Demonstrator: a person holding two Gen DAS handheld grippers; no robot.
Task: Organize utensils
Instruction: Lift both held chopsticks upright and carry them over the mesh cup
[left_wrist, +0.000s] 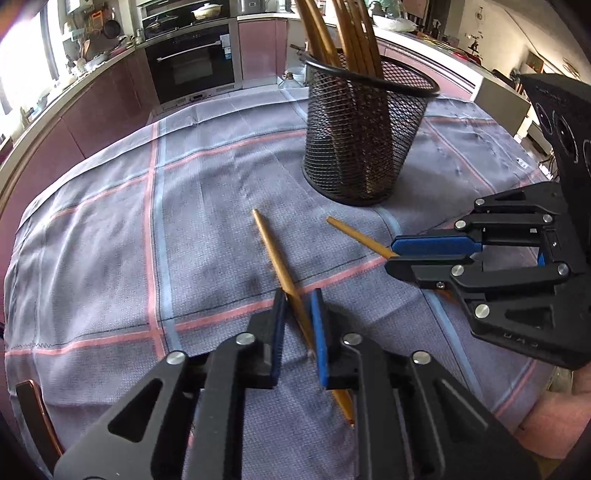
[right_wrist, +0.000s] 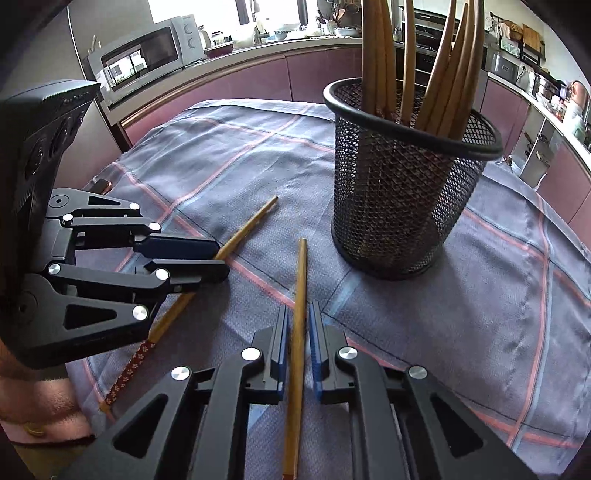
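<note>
A black mesh cup (left_wrist: 364, 136) stands on the table with several wooden chopsticks upright in it; it also shows in the right wrist view (right_wrist: 402, 184). My left gripper (left_wrist: 299, 306) has its jaws close around a loose chopstick (left_wrist: 273, 251) lying on the cloth, with small gaps at the pads. My right gripper (right_wrist: 298, 317) straddles a second chopstick (right_wrist: 301, 273) the same way. In the left wrist view the right gripper (left_wrist: 391, 254) sits around that chopstick (left_wrist: 354, 234). In the right wrist view the left gripper (right_wrist: 219, 258) is around its chopstick (right_wrist: 247, 232).
A grey checked cloth (left_wrist: 110, 258) covers the round table. A chair back (left_wrist: 33, 413) stands at the table's near left edge. Kitchen counters, an oven (left_wrist: 192, 66) and a microwave (right_wrist: 147, 51) ring the room beyond.
</note>
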